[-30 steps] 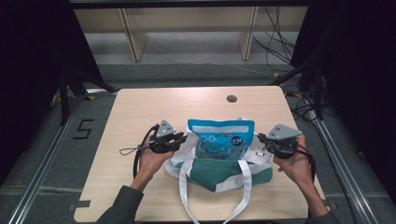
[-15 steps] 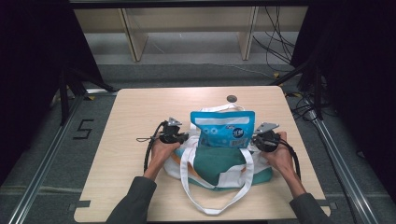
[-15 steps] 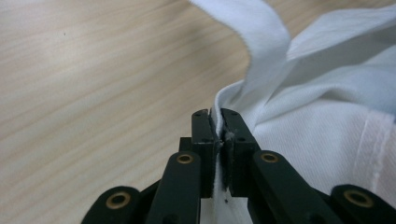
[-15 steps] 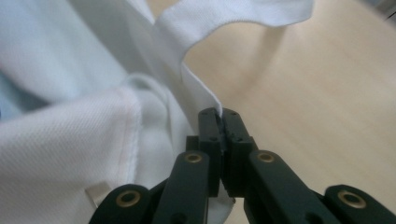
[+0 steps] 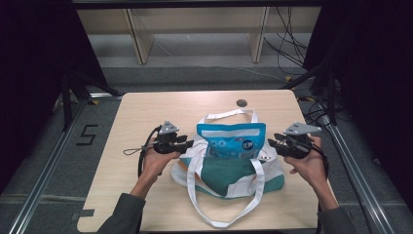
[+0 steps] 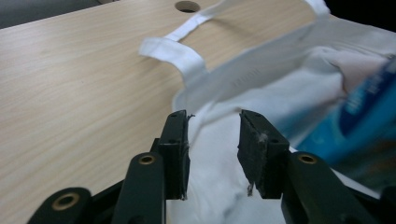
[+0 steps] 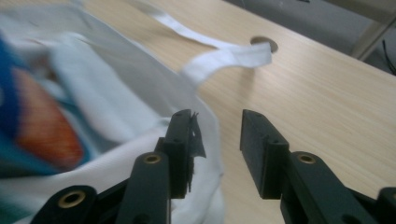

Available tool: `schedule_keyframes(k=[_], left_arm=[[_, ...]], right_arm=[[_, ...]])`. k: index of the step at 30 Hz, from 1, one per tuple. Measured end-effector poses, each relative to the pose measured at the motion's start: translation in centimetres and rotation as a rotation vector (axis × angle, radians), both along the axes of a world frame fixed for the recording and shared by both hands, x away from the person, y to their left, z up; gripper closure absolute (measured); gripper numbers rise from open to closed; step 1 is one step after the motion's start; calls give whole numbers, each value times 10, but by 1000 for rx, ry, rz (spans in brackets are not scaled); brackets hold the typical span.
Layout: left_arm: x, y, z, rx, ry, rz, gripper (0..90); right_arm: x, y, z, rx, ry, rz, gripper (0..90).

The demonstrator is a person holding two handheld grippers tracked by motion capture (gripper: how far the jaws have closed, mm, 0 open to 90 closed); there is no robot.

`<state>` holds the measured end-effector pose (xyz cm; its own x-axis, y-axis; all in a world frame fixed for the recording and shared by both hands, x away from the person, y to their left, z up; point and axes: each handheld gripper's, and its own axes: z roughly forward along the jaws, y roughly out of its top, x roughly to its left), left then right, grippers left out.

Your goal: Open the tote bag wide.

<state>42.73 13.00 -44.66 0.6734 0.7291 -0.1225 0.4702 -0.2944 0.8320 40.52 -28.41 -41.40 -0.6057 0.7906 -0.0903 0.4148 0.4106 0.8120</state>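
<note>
A white and teal tote bag (image 5: 229,178) lies at the middle of the table with a blue snack pouch (image 5: 232,140) standing up in its mouth. My left gripper (image 5: 189,143) is at the bag's left rim. Its jaws are open over white cloth (image 6: 261,79), with the pouch (image 6: 366,105) blurred to the right. My right gripper (image 5: 272,144) is at the bag's right rim, open, and the cloth edge (image 7: 93,93) lies against its left jaw. One white handle (image 7: 224,56) lies on the table beyond; the other (image 5: 219,214) trails toward the front edge.
The wooden table (image 5: 146,112) has a round hole (image 5: 241,103) near its far edge, behind the bag. Bare wood stretches to the left and far side. Cables (image 5: 141,151) trail from the left gripper. A metal frame and dark floor surround the table.
Both grippers moved in to the bag's sides, then the right one drew back slightly. The pouch now stands more upright, and the far handle lies on the table behind it.
</note>
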Motion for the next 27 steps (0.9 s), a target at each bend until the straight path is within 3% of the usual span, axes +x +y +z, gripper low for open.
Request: schedule_keyframes(k=[1,2,3,4,6,7,9,11,12,13,14,16,17,18,19,20,21,23,25,27], left_arm=[[-12,2,1,-10,5,-23,667],[-12,2,1,-10,5,-23,682],[-23,4,3,-41,6,-39,699],[-23,4,3,-41,6,-39,724],[-33,5,7,-76,13,-62,737],[-41,5,12,-112,4,-73,753],[-46,2,18,-155,2,-90,770],[-52,-4,21,-152,-4,-125,789],[-53,-8,19,-154,6,-144,789],[-53,-8,19,-154,6,-144,786],[-55,-16,13,-171,26,-164,777],[-56,-20,10,-152,26,-170,784],[-58,-26,4,-121,20,-190,792],[-58,-26,4,-121,20,-190,813],[-60,-30,-4,-90,16,-219,825],[-60,-30,-4,-90,16,-219,837],[-62,-32,-12,-85,31,-222,849],[-63,-32,-15,-80,31,-235,860],[-64,-32,-15,-57,24,-245,873],[-70,-39,-25,24,21,-255,886]], right_arm=[[-23,3,10,46,31,32,621],[-33,4,14,48,34,58,614],[-41,6,17,52,23,89,610],[-41,6,17,52,23,89,610],[-53,10,22,28,4,140,606],[-65,16,27,19,-1,167,605],[-69,23,29,27,-24,208,601],[-67,31,25,27,-8,218,581],[-66,36,22,33,28,216,566],[-66,36,22,33,28,216,566],[-60,43,12,13,58,232,546],[-57,44,8,1,64,250,551],[-56,48,2,-16,80,282,640],[-56,48,2,-16,80,282,640],[-55,48,-2,-84,42,305,776],[-55,48,-2,-84,42,305,776],[-58,48,-5,-125,26,309,824],[-65,52,-2,-198,10,320,831],[-78,58,4,-280,27,332,833],[-82,61,2,-323,30,356,834]])
